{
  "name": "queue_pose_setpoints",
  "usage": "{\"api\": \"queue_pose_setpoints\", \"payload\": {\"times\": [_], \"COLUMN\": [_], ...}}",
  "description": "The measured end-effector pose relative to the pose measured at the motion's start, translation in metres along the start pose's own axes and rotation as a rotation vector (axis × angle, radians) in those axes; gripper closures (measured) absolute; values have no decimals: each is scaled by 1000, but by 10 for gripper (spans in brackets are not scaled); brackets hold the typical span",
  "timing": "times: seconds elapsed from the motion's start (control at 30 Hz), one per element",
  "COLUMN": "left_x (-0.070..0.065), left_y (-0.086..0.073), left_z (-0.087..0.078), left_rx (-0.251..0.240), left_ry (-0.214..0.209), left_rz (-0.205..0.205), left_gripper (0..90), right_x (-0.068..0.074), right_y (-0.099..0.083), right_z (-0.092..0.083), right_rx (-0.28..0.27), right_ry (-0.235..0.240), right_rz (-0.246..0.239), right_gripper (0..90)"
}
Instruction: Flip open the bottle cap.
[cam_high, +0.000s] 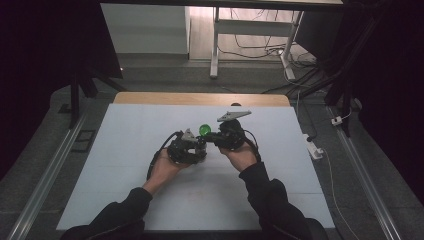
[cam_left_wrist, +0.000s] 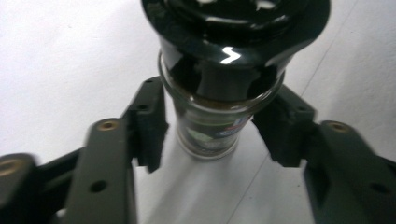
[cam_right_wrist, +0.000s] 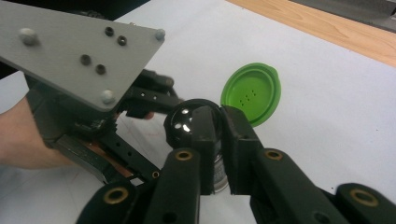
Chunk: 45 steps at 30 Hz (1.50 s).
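Jar (cam_left_wrist: 210, 135), small and glass, sits near the table (cam_high: 125, 150) centre. Our left gripper (cam_high: 201, 146) brackets it, though we cannot tell if it presses. Our right gripper (cam_right_wrist: 210, 135) clamps its black cap (cam_right_wrist: 183, 125), seemingly not yet removed. A green lid (cam_right_wrist: 252, 93) lies at one o'clock.

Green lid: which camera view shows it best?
The right gripper view: the green lid lies flat on the white table, its whole round face and small holes visible. The high view gives a small green spot between the grippers.
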<state>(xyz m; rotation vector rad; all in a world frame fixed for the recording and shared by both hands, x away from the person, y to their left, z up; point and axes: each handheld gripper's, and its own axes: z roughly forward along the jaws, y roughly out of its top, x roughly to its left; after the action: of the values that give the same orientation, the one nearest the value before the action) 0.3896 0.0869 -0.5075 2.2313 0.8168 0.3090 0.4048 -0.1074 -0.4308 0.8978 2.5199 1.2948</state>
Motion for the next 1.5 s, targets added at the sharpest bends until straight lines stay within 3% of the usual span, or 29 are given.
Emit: {"api": "queue_pose_setpoints", "payload": {"times": [0.1, 0.23, 0.33, 0.67, 0.93, 1.07, 1.27, 1.5], "left_x": [2, 4, 3, 3, 5, 5, -1, -7], "left_y": [0, -1, -1, -7, -15, -21, -29, -43], "left_z": [-5, -13, -18, -40, -59, -68, -85, -108], "left_rx": [-6, -9, 13, 52, -8, -15, -32, -47], "left_ry": [4, -26, -27, -92, -144, -163, -177, -191], "left_rz": [-8, -31, -37, -56, -115, -129, -125, -131], "left_gripper": [381, 340, 304, 206, 107, 74, 39, 15], "right_x": [2, 5, 7, 14, 14, 16, 19, 25], "right_y": [0, -1, -2, -6, -12, -15, -18, -25], "right_z": [-2, -5, -7, -13, -21, -25, -32, -41], "right_rx": [-3, -3, -3, 1, 2, 4, -1, 9], "right_ry": [7, 11, 15, 25, 30, 34, 56, 68], "right_rz": [1, -5, -6, -9, 2, -1, 6, -22], "right_gripper": [766, 696, 628, 428, 248, 185, 105, 61]}}
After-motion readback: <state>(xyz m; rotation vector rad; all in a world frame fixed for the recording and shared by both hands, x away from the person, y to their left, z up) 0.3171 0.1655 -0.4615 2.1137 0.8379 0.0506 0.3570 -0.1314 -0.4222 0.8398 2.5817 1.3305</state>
